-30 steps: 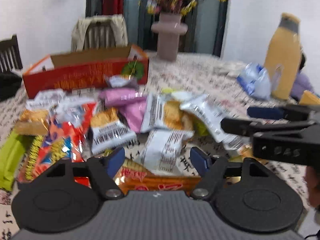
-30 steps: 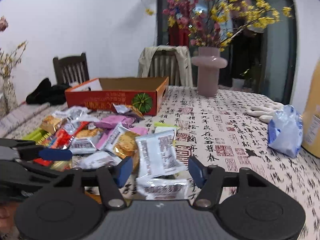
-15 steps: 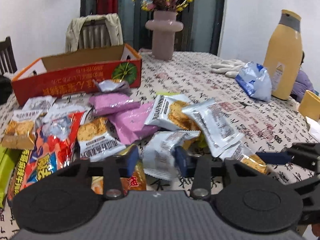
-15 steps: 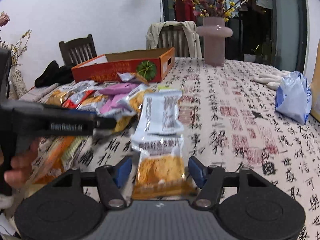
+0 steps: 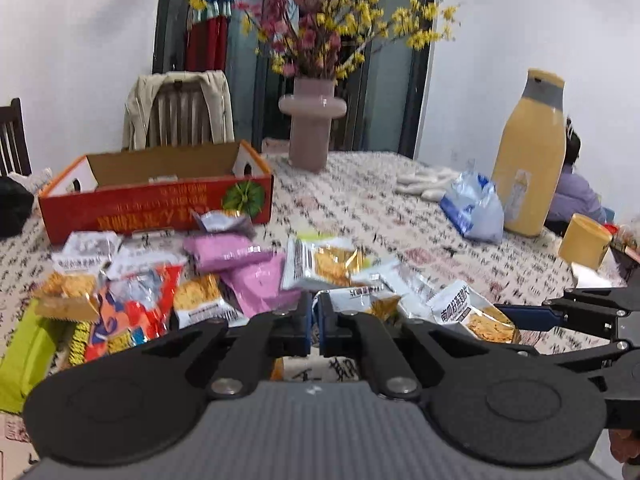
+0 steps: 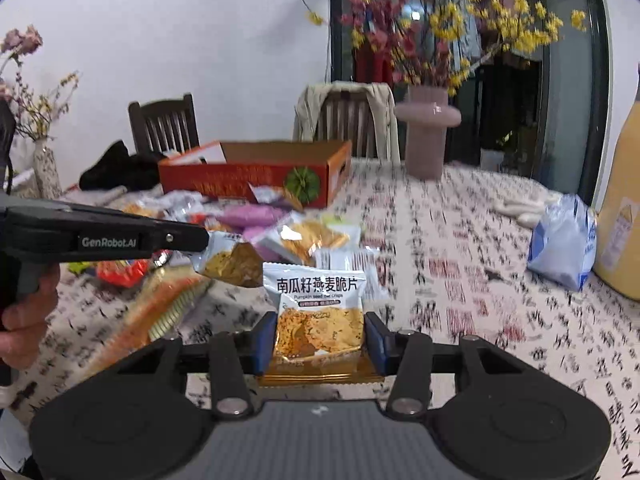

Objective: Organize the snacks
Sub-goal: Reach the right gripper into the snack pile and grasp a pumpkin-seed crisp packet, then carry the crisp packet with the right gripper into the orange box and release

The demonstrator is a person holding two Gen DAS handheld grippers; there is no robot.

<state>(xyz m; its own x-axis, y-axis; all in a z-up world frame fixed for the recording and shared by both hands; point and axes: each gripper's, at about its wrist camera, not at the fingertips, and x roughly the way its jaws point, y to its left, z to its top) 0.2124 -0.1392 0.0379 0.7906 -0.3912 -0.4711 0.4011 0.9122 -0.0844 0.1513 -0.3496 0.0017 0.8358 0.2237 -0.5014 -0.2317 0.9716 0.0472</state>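
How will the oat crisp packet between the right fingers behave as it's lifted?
Probably light: the oat crisp packet looks puffed with air. Its glossy film may slip or crumple as the right gripper, jaws closing on its sides, squeezes. The crisps pictured likely break easily, so grip gently.

Both views are evenly lit by soft indoor light, bright enough to read colours, with pale white walls (image 5: 88,40) catching most of it. The dark glass door (image 6: 568,92) behind the flowers reflects a small lamp glare. Shadows under the packets are faint and diffuse. Fisheye distortion bends the door frame and rounds the corners into black vignetting. Motion blur smears the patterned cloth of the surface (image 6: 460,280) and the far snack packets, while the near white-and-orange crisp packet (image 6: 320,320) between the right fingers stays sharp, its print legible. Glossy foil wrappers (image 5: 328,264) show small highlights.
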